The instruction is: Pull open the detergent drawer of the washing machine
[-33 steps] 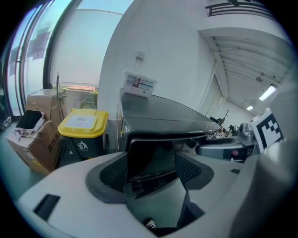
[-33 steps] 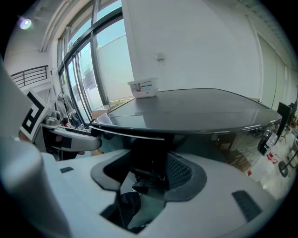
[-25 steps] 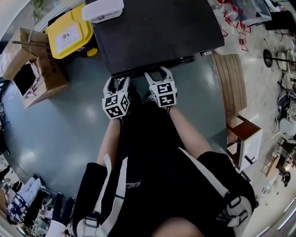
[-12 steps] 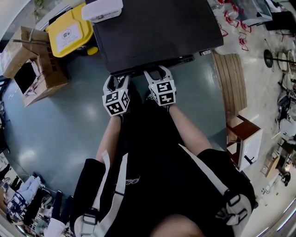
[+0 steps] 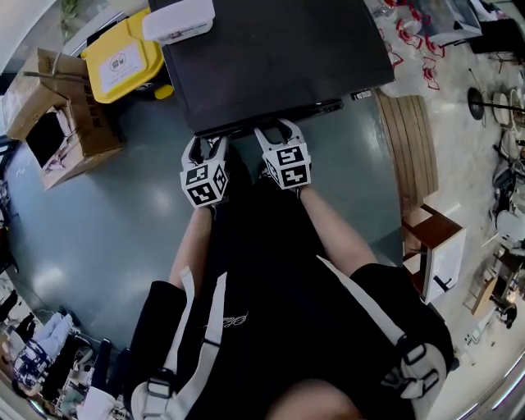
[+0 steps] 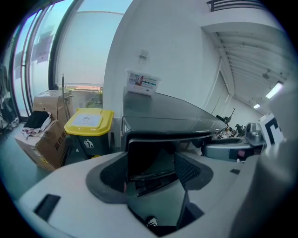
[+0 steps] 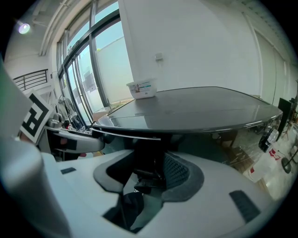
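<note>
The dark washing machine [image 5: 279, 57] fills the top of the head view, and both grippers are at its front edge. My left gripper [image 5: 205, 149] is at the left front corner. In the left gripper view the dark detergent drawer front [image 6: 151, 153] fills the gap between its pads [image 6: 193, 169], just under the lid's edge. My right gripper [image 5: 277, 131] is beside it to the right. Its jaws have just been closing, and a dark part of the machine's front [image 7: 149, 179] is between them. Whether the pads press on it is too dark to tell.
A white tub [image 5: 179, 20] sits on the machine's back left corner. A yellow-lidded bin [image 5: 123, 56] and an open cardboard box [image 5: 57, 115] stand to the left. A wooden bench [image 5: 408, 156] is on the right. The person's legs are directly below the grippers.
</note>
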`<state>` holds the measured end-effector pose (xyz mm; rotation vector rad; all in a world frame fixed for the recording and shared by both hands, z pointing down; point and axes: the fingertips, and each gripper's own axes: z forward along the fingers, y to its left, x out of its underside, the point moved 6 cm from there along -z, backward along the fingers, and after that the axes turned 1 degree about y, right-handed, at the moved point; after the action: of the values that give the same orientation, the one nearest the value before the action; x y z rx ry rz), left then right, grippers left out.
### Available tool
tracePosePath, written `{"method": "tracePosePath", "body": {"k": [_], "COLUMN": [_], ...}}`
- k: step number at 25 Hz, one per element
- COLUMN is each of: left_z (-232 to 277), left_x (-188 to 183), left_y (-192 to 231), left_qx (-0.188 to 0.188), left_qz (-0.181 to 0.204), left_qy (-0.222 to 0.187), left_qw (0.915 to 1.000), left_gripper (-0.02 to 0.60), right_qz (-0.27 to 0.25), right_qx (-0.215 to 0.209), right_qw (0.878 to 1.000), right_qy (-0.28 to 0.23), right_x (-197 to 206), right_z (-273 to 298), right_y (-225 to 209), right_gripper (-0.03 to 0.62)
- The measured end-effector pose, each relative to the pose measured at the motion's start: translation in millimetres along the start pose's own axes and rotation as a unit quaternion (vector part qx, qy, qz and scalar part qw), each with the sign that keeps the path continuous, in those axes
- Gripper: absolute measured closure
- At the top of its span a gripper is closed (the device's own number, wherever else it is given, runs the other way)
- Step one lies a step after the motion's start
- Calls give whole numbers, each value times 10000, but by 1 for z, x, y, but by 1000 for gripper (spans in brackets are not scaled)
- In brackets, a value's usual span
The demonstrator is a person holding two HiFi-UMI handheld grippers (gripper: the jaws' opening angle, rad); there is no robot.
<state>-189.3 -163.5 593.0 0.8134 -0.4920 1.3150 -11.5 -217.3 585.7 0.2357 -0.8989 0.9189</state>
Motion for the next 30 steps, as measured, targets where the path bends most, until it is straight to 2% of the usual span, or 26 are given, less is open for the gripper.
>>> {"method": "tracePosePath", "body": {"k": [22, 26, 30], "left_z": [-7, -7, -5], "left_x": [4, 2, 6], "left_y": [-2, -1, 0], "left_qx": [-69, -14, 105], "left_qz": [1, 107, 360], "left_qy": [-11, 40, 41], "left_qw": [10000, 9999, 9993], "left_gripper": [268, 268, 295], "right_qz": [-117, -182, -515], "right_qx": [158, -24, -363], "right_qw": [9998, 9998, 9980], "right_qy": [1, 58, 28], "right_x": [5, 4, 5], "right_z": [-6, -6, -6], "right_y": [7, 3, -2], "right_gripper": [398, 405, 402]}}
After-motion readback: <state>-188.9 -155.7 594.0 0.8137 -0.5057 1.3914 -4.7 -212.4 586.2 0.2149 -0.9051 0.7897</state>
